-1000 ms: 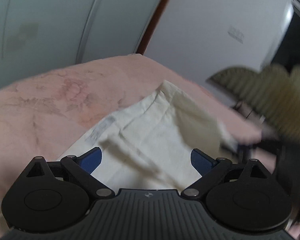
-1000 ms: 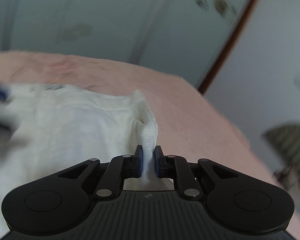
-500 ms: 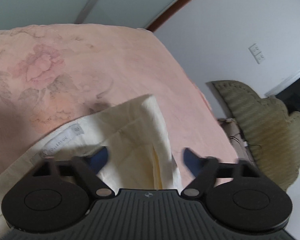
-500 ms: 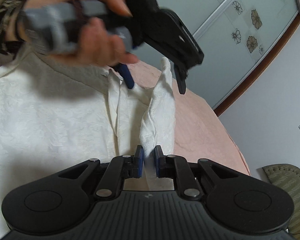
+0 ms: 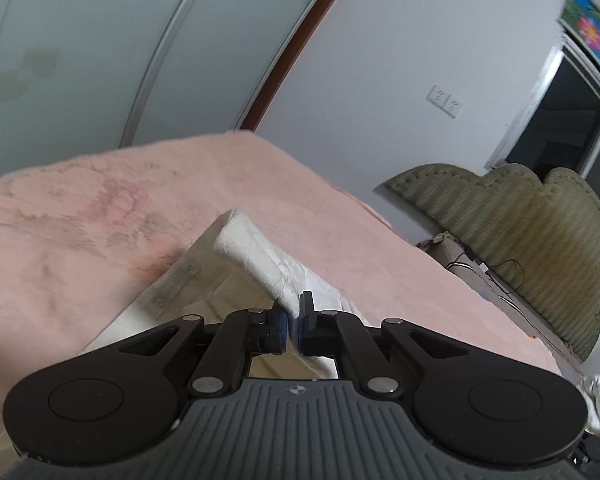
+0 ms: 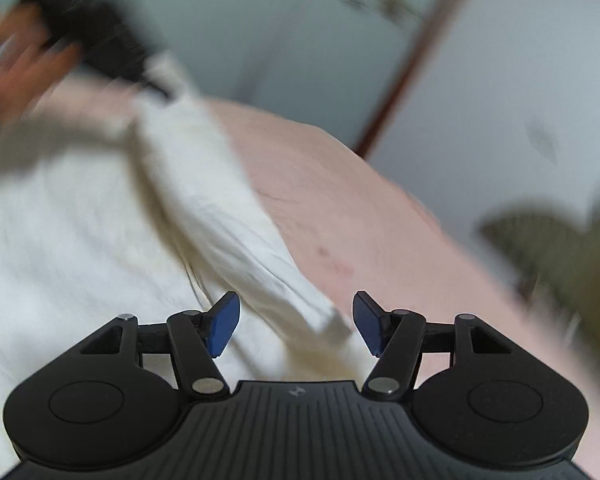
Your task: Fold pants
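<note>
Cream cotton fills the near ground of both wrist views: the pants [image 6: 80, 248] lie spread on a pink bedspread [image 5: 80, 240] printed with faded flowers, and each tong works an edge of them. Nearest in the left wrist view, the left gripper [image 5: 294, 318] has its blue pads pressed together on a raised fold of the cloth, which climbs away from the jaws as a taut white ridge, so the pinch seems meant to carry that edge over for the next fold. Just left of the ridge a sewn label [image 5: 176, 286] shows on the inner face of the fabric, which suggests the waist end is the part being lifted. In the right wrist view, the right gripper [image 6: 296, 328] is opening; the jaws stand well apart, and a rolled strip of the fabric runs between them with neither pad pressing on it, so I judge this hand is giving its edge up to the other. Farther off in that blurred view, a hand [image 6: 16, 60] with the other tong sits at the far tip of the same strip. Beyond the bed stand a scalloped olive headboard [image 5: 520, 232], a white wall with a socket plate [image 5: 446, 102], and pale sliding doors [image 5: 100, 40].
</note>
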### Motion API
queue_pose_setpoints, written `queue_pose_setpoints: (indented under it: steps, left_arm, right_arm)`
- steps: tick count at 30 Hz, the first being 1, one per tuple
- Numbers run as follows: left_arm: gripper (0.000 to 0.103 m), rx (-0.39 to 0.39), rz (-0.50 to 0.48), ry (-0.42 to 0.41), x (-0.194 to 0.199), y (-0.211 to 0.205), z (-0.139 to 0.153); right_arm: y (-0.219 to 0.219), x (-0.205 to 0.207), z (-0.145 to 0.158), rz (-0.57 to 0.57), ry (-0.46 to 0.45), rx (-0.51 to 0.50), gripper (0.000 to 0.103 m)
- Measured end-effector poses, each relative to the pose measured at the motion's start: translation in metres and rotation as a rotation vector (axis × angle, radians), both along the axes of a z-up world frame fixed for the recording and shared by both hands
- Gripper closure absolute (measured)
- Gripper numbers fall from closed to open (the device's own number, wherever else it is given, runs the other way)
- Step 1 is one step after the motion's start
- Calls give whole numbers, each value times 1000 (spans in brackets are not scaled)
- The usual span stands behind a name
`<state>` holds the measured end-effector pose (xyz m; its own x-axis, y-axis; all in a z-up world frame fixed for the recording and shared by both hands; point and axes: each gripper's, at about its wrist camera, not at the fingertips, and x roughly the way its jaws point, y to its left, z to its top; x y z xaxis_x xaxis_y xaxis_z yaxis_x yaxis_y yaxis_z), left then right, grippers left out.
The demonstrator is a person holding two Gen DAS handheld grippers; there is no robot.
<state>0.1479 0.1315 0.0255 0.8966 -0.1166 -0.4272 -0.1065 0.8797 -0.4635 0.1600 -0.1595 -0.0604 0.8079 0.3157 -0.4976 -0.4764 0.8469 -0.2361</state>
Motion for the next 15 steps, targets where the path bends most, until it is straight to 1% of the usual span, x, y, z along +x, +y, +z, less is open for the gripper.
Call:
queue_pose_setpoints:
  steps: [1, 2, 3, 4, 5, 7, 8, 10, 11, 12, 13, 15]
  left_arm:
    - [99, 13, -6, -13, -8, 0, 2]
    - [99, 27, -11, -21, -14, -1, 2]
    - [99, 38, -15, -22, -20, -1, 3]
    - [99, 41, -17, -18, -25, -2, 3]
    - [99, 38, -21, -14, -29, -1, 3]
    - [98, 33, -23, -12, -37, 0, 3]
    - [98, 31, -21, -13, -40, 1, 3]
    - [98, 31, -16, -13, -46, 2, 2]
    - [98, 32, -12, -11, -49, 2, 2]
    - [98, 35, -11, -7, -50, 3, 1]
    - [98, 39, -11, -2, -52, 3, 1]
    - [98, 51, -8, -3, -57, 4, 3]
  right_arm:
    - [-9, -5, 1, -19, 28, 98, 41]
    - [-15, -10, 2, -27, 29, 160, 41]
    - [-15, -17, 2, -30, 4, 149, 41]
    - [-11, -24, 0, -33, -38, 80, 41]
    - [-1, -28, -4, -33, -95, -56, 40]
    - [22, -31, -16, -2, -176, -326, 40]
    - [29, -32, -22, 26, -209, -428, 40]
    - [38, -30, -35, 77, -261, -578, 40]
    - [37, -28, -40, 86, -260, -616, 41]
    - [38, -23, -43, 95, -238, -634, 42]
    - [38, -18, -44, 102, -208, -632, 59]
    - [37, -18, -41, 82, -192, -606, 86]
